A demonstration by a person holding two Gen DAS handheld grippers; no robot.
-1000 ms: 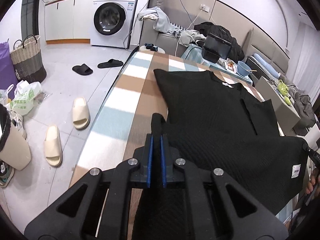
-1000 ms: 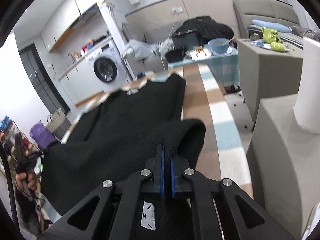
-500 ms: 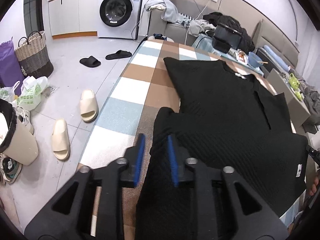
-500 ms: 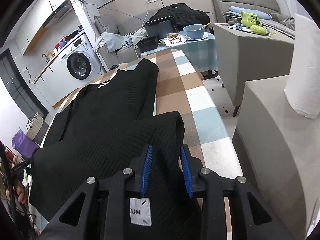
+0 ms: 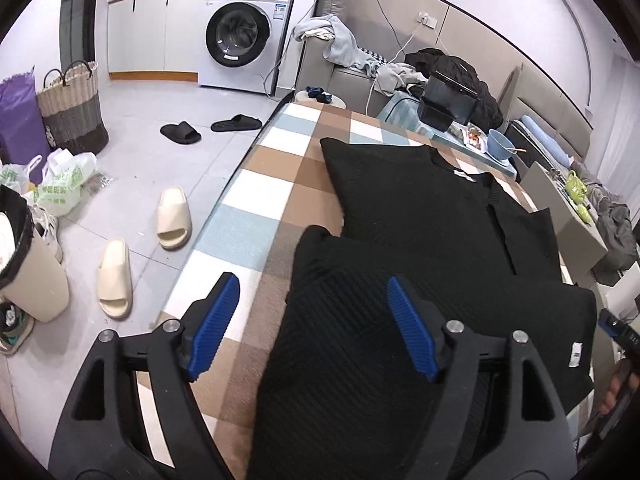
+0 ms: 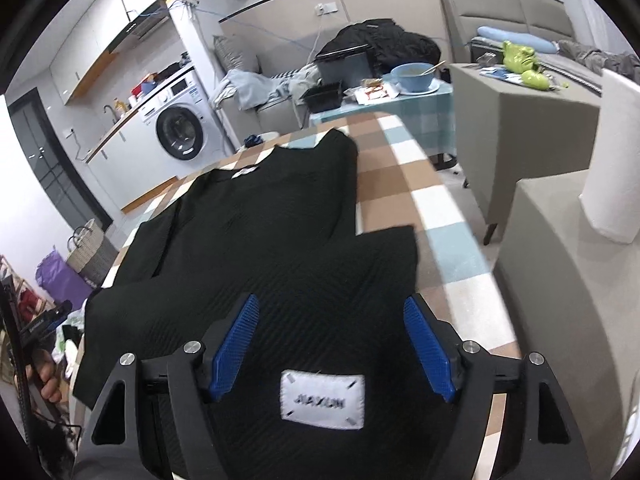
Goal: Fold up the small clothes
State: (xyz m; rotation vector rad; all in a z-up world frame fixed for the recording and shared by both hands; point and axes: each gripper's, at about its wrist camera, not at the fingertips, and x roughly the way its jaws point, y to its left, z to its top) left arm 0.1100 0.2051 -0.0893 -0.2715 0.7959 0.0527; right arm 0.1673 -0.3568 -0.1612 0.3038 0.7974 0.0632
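A black knit garment [image 5: 420,232] lies spread on the checked table [image 5: 256,184], its near hem folded up over the body. It also shows in the right wrist view [image 6: 260,232], with a white label [image 6: 322,400] on the folded part. My left gripper [image 5: 312,320] is open, its blue pads wide apart above the folded left corner. My right gripper [image 6: 332,340] is open too, above the folded right corner near the label. Neither holds the cloth.
Slippers [image 5: 172,216] and bags [image 5: 60,184] lie on the floor left of the table. A washing machine [image 5: 244,36] stands at the back. A side table with a blue bowl [image 6: 414,76] stands beyond the far end. Grey furniture [image 6: 560,280] flanks the right edge.
Both grippers were shut on the garment's hem corners a second ago. They have opened wide and let the cloth go; the folded hem now rests on the garment.
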